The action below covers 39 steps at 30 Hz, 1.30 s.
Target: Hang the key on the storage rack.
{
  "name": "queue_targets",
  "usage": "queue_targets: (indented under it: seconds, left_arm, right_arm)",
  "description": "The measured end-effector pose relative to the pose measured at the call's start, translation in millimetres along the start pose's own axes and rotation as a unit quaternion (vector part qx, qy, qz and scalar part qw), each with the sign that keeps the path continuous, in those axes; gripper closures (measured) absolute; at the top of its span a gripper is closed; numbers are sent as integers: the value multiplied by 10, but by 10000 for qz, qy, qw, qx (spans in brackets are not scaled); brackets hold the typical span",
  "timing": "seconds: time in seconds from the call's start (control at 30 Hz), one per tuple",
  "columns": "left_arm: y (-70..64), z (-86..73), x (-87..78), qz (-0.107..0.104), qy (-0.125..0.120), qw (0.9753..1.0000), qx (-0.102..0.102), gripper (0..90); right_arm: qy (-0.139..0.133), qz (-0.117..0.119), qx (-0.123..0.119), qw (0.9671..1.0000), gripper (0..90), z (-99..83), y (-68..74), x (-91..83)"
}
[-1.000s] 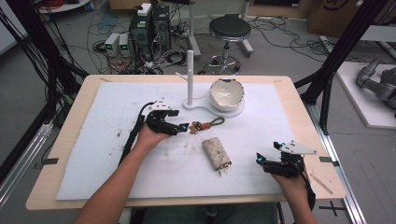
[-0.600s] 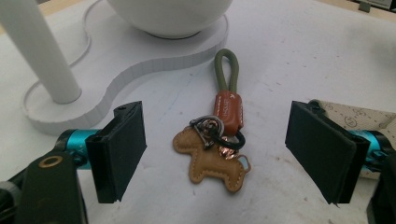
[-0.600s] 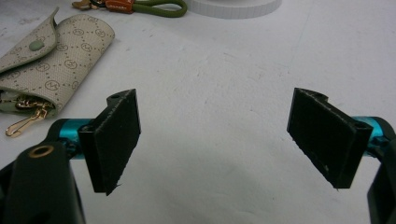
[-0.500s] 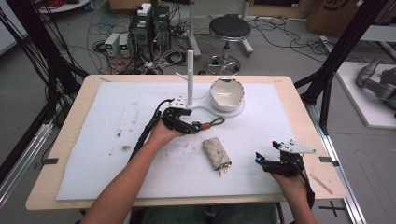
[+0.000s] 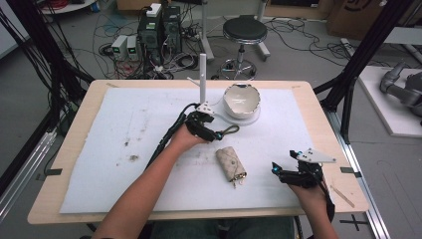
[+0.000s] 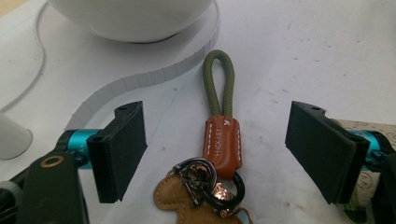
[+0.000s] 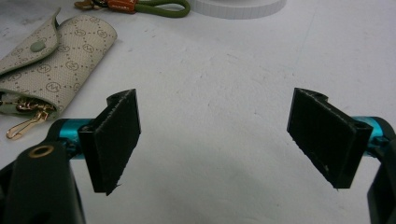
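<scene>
Where the left gripper view cuts off at its bottom edge, the tan leather tag [image 6: 187,200] and dark metal clip [image 6: 208,184] of the key strap [image 6: 222,135] are only partly visible. The white bowl [image 6: 130,18] ahead of the left claw [image 6: 215,149] is cut off at the top edge. In the high view, the hand hides most of this claw.

Left claw: the 2 jaws stand wide apart, 1 on each side of the strap's orange leather sleeve, neither touching it. The olive cord loop [image 6: 218,79] lies between and ahead of the jaws, pointing toward the bowl's round white base [image 6: 154,77].

Right claw [image 7: 229,140]: the 2 jaws stand wide apart over bare white worktop [image 7: 224,84] cover, gripping nothing. A beige patterned key pouch [image 7: 51,60] lies ahead and to its left, its flap lifted and a gold clasp [image 7: 23,126] protruding. In the high view, the white post [image 5: 202,77] stands just beyond the left claw.
</scene>
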<state>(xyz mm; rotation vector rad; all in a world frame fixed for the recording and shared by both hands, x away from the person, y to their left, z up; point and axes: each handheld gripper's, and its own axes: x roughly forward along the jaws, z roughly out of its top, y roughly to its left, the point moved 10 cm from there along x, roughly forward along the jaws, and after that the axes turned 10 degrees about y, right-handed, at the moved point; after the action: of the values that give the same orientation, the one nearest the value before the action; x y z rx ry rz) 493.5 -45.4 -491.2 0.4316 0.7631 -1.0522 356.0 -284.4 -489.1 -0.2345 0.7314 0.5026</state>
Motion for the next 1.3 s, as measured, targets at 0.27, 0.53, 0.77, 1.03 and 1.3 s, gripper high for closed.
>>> queue_targets:
  seconds: [0.27, 0.53, 0.77, 1.03, 1.3]
  left_arm:
    - [57, -107, 200, 56, 377, 9993, -27, 251]
    - [55, -132, 224, 132, 437, 9989, 115, 373]
    - [-23, -128, 201, 9, 481, 9975, 525, 548]
    - [-68, -128, 201, -126, 404, 9976, 544, 665]
    - [-63, -124, 182, -151, 401, 9978, 516, 702]
  right_arm:
    - [-3, 10, 9, 10000, 177, -4, -4, -1]
    - [37, 35, 17, 10000, 177, -10, 5, 12]
    - [56, 45, -10, 10000, 177, -4, 28, 24]
    - [82, 54, -43, 9999, 177, -3, 36, 39]
    - [111, 93, -31, 9999, 177, -7, 47, 52]
